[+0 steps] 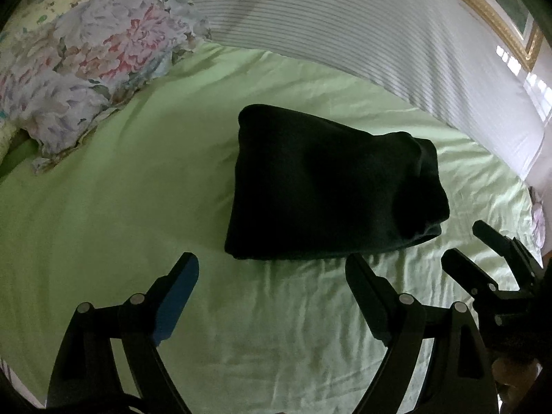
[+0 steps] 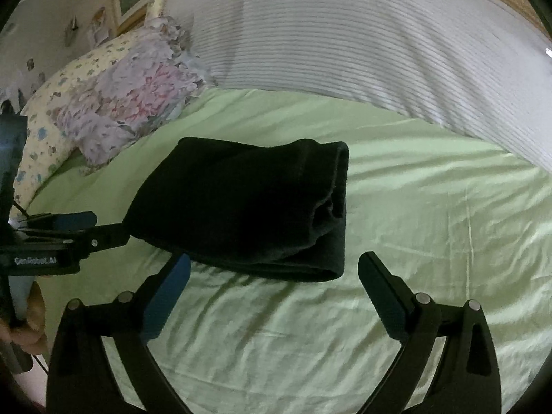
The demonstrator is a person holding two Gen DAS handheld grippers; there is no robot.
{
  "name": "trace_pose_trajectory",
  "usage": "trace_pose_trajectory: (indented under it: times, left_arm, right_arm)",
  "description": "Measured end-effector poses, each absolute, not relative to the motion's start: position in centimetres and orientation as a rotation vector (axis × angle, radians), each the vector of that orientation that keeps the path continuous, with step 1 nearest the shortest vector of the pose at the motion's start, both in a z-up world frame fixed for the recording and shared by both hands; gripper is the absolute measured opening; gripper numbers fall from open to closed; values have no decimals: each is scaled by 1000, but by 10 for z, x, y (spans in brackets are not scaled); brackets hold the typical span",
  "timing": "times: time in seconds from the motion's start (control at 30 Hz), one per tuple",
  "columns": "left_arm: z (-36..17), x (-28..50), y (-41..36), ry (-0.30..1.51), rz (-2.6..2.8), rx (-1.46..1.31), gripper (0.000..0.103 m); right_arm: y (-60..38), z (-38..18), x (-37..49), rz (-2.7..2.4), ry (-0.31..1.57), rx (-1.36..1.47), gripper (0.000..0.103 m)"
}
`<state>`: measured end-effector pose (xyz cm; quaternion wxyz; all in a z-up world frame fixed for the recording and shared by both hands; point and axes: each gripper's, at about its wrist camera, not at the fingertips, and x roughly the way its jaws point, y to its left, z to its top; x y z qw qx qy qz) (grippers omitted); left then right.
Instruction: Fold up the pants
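Observation:
The black pants (image 1: 331,186) lie folded into a compact bundle on the green bed sheet (image 1: 138,189); they also show in the right wrist view (image 2: 248,207). My left gripper (image 1: 272,269) is open and empty, just in front of the bundle's near edge, not touching it. My right gripper (image 2: 274,265) is open and empty, close to the bundle's near right corner. The right gripper also shows at the right edge of the left wrist view (image 1: 465,245). The left gripper shows at the left of the right wrist view (image 2: 100,227), its tips next to the bundle's left side.
A floral pillow (image 1: 93,65) and a yellow patterned pillow (image 2: 45,127) lie at the back left. A white striped blanket (image 1: 345,24) runs along the back. A gold picture frame (image 1: 490,10) hangs behind. Wrinkled green sheet (image 2: 310,338) lies in front of the grippers.

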<state>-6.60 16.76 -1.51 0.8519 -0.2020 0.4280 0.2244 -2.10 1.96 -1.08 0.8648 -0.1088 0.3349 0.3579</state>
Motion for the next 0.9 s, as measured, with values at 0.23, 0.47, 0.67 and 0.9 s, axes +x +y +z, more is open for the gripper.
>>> trace_pose_trajectory:
  times: [0.23,0.47,0.67,0.9]
  left_arm:
    - [-15,-68,158,880,500,-341,88]
    - [-22,-68,156,894,509,-327,89]
    - [-24,-63,155,898,516,-307,92]
    - [-25,-61,156,889,520,-303,93]
  right_arm:
    - [19,-20,-16,692,719,-201,98]
    - [23,-24,-19,674,671,-217,98]
    - [28,-26,-18,694,658,-218,98]
    - [34,-30,-19,697,666,-219,98]
